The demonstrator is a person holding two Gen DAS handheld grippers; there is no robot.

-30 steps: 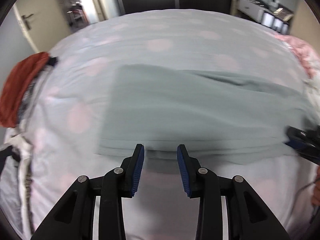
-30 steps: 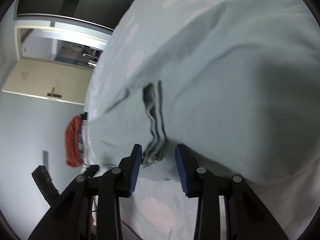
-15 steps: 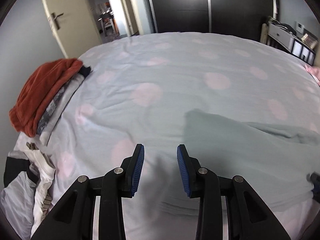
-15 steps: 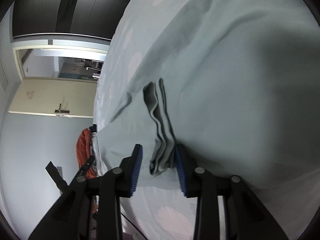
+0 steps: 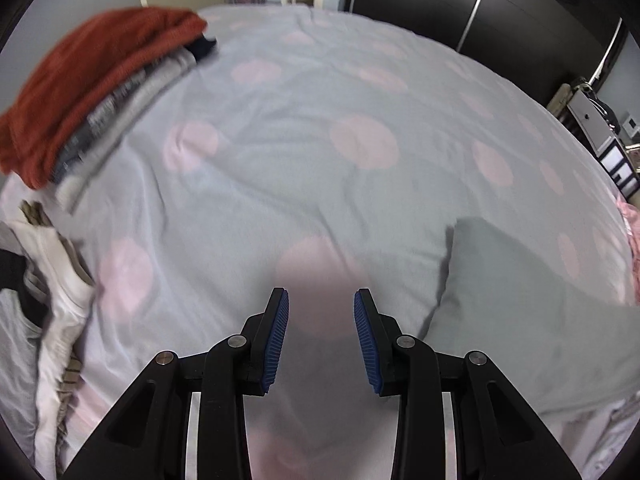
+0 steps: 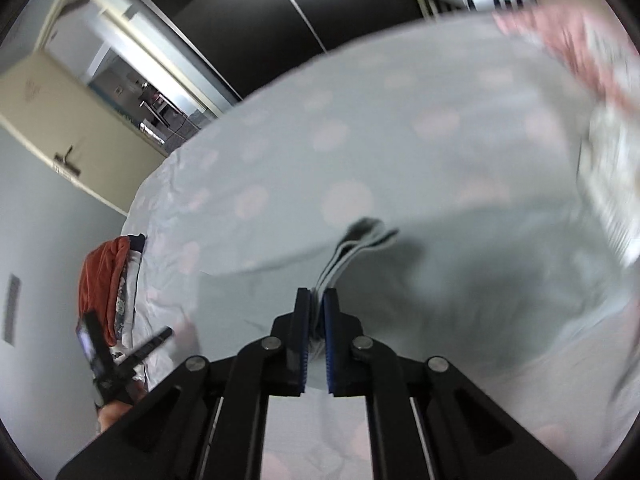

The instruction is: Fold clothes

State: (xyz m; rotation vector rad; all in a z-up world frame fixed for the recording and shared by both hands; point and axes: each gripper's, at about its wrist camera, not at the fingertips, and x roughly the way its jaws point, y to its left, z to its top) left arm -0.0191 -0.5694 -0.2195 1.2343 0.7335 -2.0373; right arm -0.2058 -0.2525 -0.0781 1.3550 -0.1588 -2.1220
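A folded pale grey-green garment (image 5: 516,300) lies on the dotted bedsheet (image 5: 304,128), at the lower right of the left wrist view. My left gripper (image 5: 321,318) is open and empty above the bare sheet, left of the garment. My right gripper (image 6: 317,304) is shut on the layered edge of the same garment (image 6: 460,276) and lifts that edge off the bed. The left gripper also shows in the right wrist view (image 6: 116,356), low at the left.
A stack of folded clothes topped by a rust-red piece (image 5: 92,84) sits at the bed's left edge. Loose white and dark clothes (image 5: 44,300) lie below it. A pink patterned cloth (image 6: 592,52) is at the far right. Dark wardrobe doors (image 5: 460,0) stand behind the bed.
My right gripper has shut on the garment's layered edge and raised it. My left gripper has swung left, away from the garment and toward the stack.
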